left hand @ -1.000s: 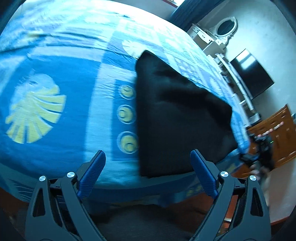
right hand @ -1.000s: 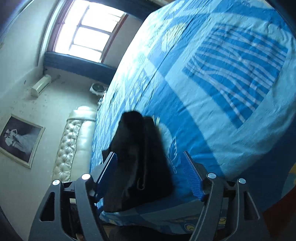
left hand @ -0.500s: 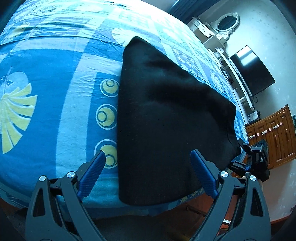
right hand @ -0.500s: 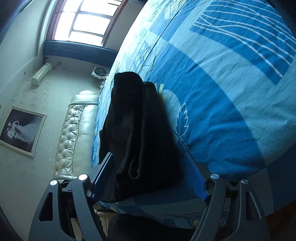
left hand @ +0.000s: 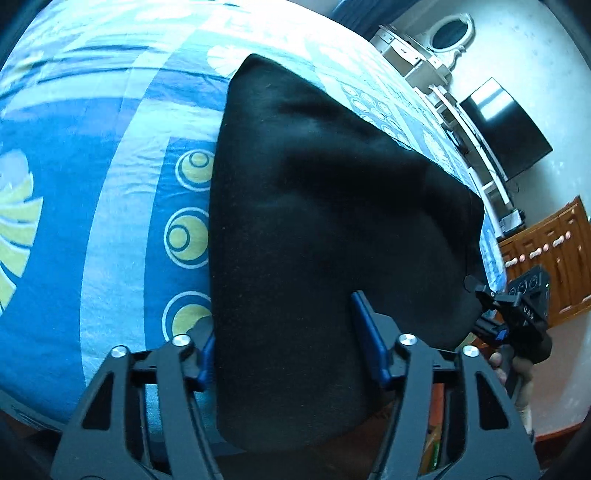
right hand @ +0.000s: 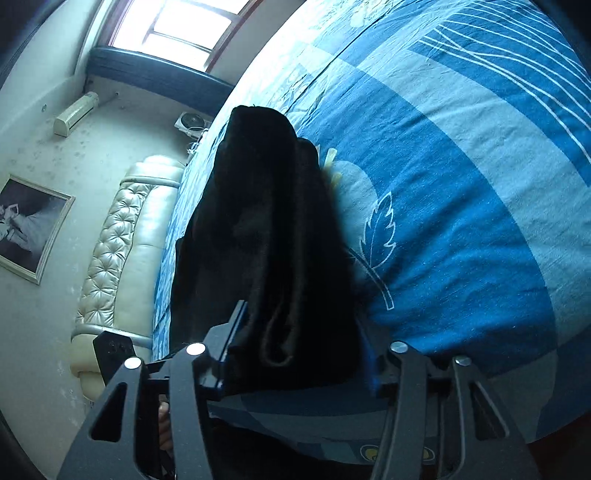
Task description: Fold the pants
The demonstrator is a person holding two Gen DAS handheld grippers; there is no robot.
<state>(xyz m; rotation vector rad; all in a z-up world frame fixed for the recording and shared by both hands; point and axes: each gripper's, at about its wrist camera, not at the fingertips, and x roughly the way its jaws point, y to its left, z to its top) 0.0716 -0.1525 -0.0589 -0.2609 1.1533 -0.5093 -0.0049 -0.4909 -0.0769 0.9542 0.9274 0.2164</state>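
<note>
Nearest, left gripper point(left hand: 291, 339) straddles the near hem of the black pants point(left hand: 317, 229); jaws closing, cloth between them, left finger half hidden under the fabric edge, so pad contact cannot be told. Right gripper point(right hand: 295, 350) likewise straddles the stacked folded edges at the pants' other near corner, jaws closing, contact unclear. Pants lie folded flat at the near edge of the blue patterned bedsheet point(left hand: 110, 206), reaching away across it. Beyond: padded headboard point(right hand: 122, 243), window point(right hand: 184, 26).

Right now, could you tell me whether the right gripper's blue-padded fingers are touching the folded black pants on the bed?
Touching. In the right wrist view, the closing right gripper straddles the black pants, whose bunched edge fills the gap against both pads.
</note>
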